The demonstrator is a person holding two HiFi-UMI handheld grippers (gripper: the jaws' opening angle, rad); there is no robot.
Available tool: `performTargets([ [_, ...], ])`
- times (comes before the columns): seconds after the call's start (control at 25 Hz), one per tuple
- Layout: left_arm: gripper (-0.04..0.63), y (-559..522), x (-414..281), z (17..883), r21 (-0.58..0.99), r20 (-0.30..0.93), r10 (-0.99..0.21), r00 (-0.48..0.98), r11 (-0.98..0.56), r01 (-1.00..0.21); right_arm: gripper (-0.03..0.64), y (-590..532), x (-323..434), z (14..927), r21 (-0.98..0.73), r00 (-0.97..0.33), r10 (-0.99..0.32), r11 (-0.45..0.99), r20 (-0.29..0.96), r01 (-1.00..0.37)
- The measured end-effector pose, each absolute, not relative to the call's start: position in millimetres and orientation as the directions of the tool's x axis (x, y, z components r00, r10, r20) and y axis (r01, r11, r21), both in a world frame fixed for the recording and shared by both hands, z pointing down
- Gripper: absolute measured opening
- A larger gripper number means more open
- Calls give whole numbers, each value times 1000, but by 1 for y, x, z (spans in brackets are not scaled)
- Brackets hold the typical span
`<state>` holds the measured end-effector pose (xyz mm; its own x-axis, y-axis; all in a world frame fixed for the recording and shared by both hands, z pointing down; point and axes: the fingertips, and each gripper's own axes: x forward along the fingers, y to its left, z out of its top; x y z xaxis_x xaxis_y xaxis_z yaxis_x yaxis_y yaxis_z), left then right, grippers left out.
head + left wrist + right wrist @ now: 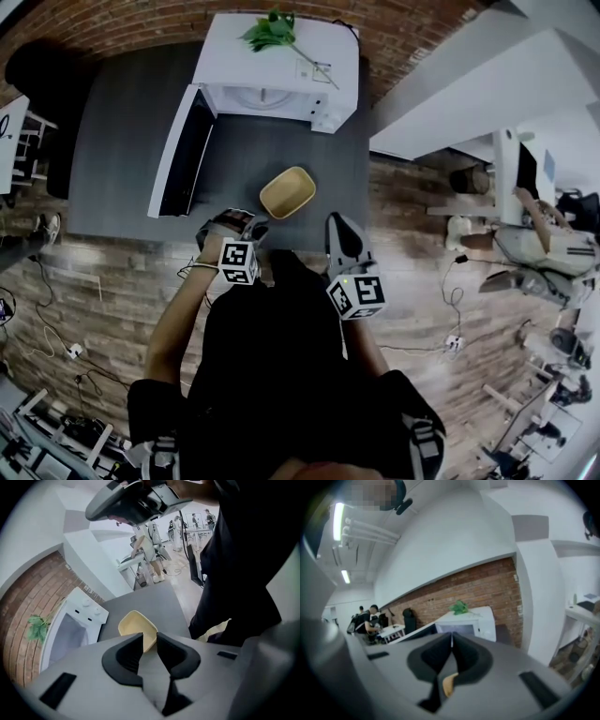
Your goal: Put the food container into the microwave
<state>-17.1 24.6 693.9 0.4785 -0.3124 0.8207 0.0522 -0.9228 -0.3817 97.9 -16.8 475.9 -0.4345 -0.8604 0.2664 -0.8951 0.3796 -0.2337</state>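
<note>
Before the open microwave [251, 67] sits the food container [287, 192].

Even indoor light, strip lamps [338, 522] glaring (right gripper view), fisheye edges darkened

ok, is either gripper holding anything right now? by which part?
Nothing held. Food container sits on the table; left gripper open by its edge, right gripper shut, empty.

Bare bench [122, 141] lies between you and the microwave [234, 61]. Its open door [178, 150] juts toward you on the left, walling that side. The food container [287, 192] stands mid-bench, before the cavity [262, 98].
</note>
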Motion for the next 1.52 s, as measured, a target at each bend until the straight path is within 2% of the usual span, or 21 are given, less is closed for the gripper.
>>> performTargets([
  [0.16,161,11,-17,724,-350,872,-274,406,-929,122,34,-33,109,477,-237,-440,-855,383,276,-893],
  [0.4,173,-10,-21,769,-322,922,-251,295,-920,223,34,-55,130,487,-256,-431,-854,365,292,-895],
  [0.6,173,-21,-26,800,-266,947,-212,240,-938,222,34,-69,139,498,-268,-439,-848,367,298,-891],
  [0.84,170,-27,-24,821,-267,950,-221,221,-942,205,34,-83,147,499,-268,-438,-848,366,299,-891],
  [1.2,52,-38,-19,824,-317,937,-274,217,-927,200,34,-92,153,504,-276,-438,-843,360,313,-891],
  [1.52,46,-38,-22,824,-298,943,-258,210,-935,192,34,-101,152,504,-283,-450,-838,370,308,-885],
])
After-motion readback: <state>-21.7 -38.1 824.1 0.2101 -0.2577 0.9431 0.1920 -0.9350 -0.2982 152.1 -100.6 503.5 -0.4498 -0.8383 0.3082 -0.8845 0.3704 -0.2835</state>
